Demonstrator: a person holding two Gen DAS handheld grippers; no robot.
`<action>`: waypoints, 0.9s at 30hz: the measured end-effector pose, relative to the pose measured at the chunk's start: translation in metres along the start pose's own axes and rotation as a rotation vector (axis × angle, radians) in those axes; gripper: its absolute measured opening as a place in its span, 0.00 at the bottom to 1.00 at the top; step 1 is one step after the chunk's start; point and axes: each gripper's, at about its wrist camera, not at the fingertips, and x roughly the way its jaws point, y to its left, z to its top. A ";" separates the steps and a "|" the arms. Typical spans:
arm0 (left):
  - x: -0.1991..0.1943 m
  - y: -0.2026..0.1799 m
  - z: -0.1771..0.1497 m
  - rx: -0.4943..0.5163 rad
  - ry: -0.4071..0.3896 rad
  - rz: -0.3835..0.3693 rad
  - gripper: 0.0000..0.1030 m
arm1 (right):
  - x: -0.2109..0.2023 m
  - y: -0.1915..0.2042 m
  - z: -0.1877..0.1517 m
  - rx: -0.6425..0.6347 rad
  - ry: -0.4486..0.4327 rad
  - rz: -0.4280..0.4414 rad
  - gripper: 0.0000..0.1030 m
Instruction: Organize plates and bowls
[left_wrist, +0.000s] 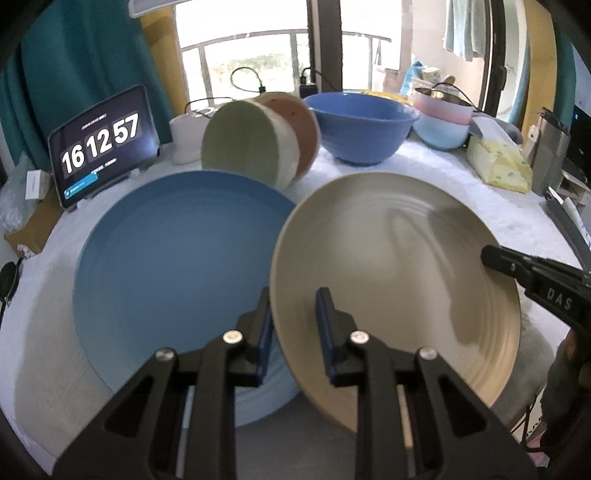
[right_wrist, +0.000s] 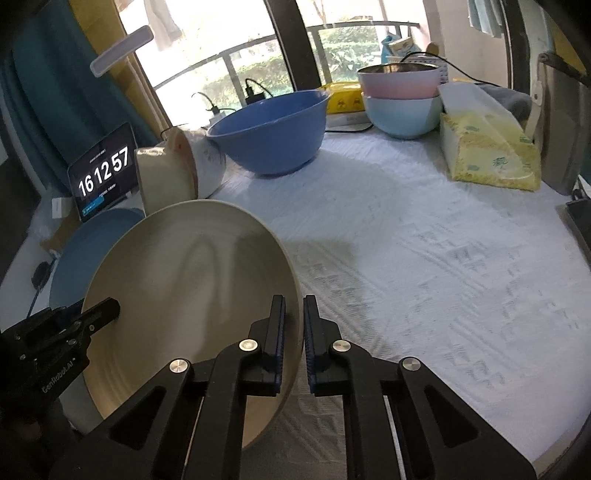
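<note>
A beige plate (left_wrist: 388, 258) (right_wrist: 184, 277) hangs tilted above the white cloth, gripped at two opposite edges. My left gripper (left_wrist: 293, 301) is shut on its left rim and shows in the right wrist view as a black tip (right_wrist: 110, 309). My right gripper (right_wrist: 294, 301) is shut on the right rim, and its tip (left_wrist: 488, 257) reaches over the plate's edge in the left wrist view. A blue plate (left_wrist: 166, 277) (right_wrist: 88, 236) lies flat just left of the beige one. Nested bowls (left_wrist: 255, 144) (right_wrist: 173, 173) rest on their side behind it.
A large blue bowl (left_wrist: 362, 125) (right_wrist: 269, 133) stands at the back. A pink bowl stacked in a light blue one (left_wrist: 443, 125) (right_wrist: 402, 107) sits at the back right, beside a tissue pack (left_wrist: 498, 162) (right_wrist: 487, 155). A tablet clock (left_wrist: 99, 144) leans at the left.
</note>
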 end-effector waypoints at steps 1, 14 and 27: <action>-0.001 -0.002 0.001 0.005 -0.002 -0.002 0.23 | -0.001 -0.002 0.000 0.004 -0.003 -0.002 0.10; 0.006 -0.038 0.012 0.056 0.007 -0.060 0.23 | -0.015 -0.038 0.004 0.053 -0.028 -0.050 0.10; 0.028 -0.059 0.021 0.094 0.051 -0.082 0.23 | -0.009 -0.064 0.010 0.099 -0.019 -0.079 0.10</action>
